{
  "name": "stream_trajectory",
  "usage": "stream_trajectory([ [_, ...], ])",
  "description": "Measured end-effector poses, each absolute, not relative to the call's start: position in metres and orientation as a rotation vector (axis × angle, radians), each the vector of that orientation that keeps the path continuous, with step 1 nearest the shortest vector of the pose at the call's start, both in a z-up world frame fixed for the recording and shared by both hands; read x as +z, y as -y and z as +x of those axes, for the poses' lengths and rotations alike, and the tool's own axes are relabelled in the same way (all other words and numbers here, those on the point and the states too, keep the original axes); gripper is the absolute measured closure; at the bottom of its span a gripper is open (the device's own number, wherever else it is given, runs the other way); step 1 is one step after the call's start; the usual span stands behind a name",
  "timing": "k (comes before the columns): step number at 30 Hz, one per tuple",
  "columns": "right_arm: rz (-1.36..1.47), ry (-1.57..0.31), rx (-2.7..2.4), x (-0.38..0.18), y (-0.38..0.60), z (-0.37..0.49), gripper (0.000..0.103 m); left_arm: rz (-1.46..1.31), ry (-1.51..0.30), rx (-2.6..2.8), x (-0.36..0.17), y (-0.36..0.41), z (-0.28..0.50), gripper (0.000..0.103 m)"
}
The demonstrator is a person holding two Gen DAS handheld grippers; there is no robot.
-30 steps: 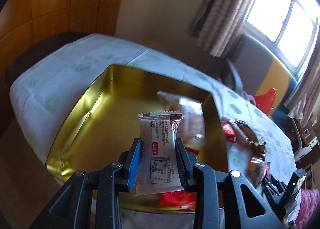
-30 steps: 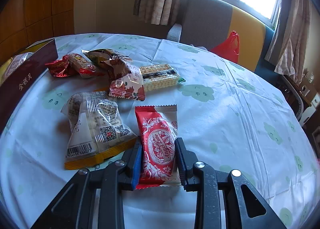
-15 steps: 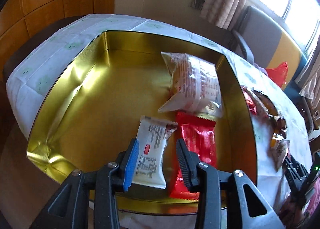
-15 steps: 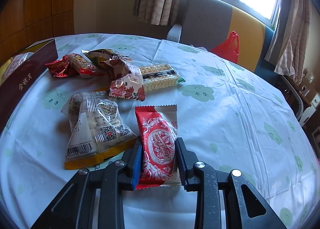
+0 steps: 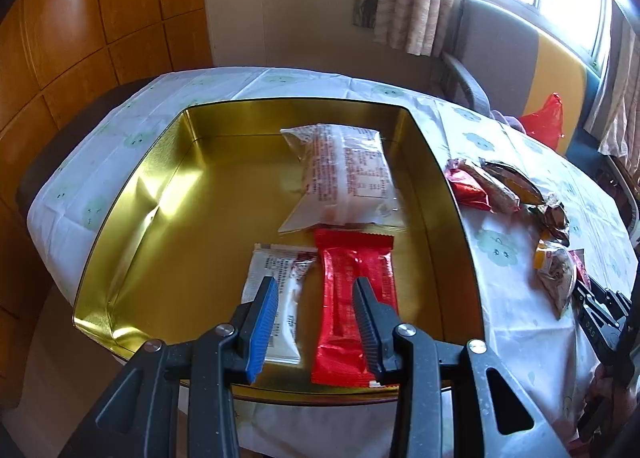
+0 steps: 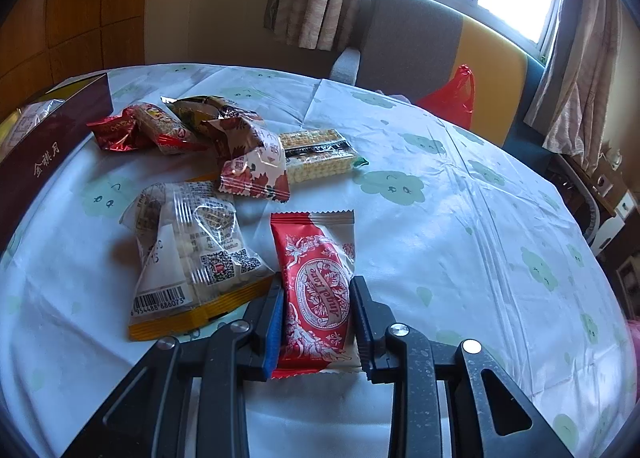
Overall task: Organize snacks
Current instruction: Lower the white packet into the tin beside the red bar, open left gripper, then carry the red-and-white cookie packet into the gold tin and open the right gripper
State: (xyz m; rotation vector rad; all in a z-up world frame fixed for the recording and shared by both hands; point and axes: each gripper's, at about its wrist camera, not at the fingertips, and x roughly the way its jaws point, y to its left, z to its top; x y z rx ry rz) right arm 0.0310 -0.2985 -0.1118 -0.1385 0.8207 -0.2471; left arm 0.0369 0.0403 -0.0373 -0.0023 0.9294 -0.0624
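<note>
While your left gripper (image 5: 316,322) hangs over the gold tin (image 5: 132,193), its jaws stand released, having just been opening, with nothing pressed between them. Below them the white packet (image 5: 276,298) and the red packet (image 5: 352,298) lie flat side by side near the tin's near wall, and a larger clear bag (image 5: 344,177) lies beyond, by the right wall. You have bare floor across the tin's left half. Your right gripper (image 6: 316,322) is clenched on a red-and-white packet (image 6: 316,278) on the tabletop (image 6: 460,238), just beside a barcode bag (image 6: 192,258); open cloth lies to its right.
</note>
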Motion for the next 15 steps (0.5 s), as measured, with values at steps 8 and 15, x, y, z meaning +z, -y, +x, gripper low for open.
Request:
stream_trajectory([
  [8, -0.088, -0.836, -0.253, -0.099, 0.295, 0.024, 0.073, 0.012, -0.918, -0.063, -0.035, -0.036, 0.037, 0.064],
  [15, -0.085, -0.768, -0.197, -0.059, 0.267, 0.018, 0.073, -0.007, -0.895, -0.044, -0.028, -0.044, 0.037, 0.064],
])
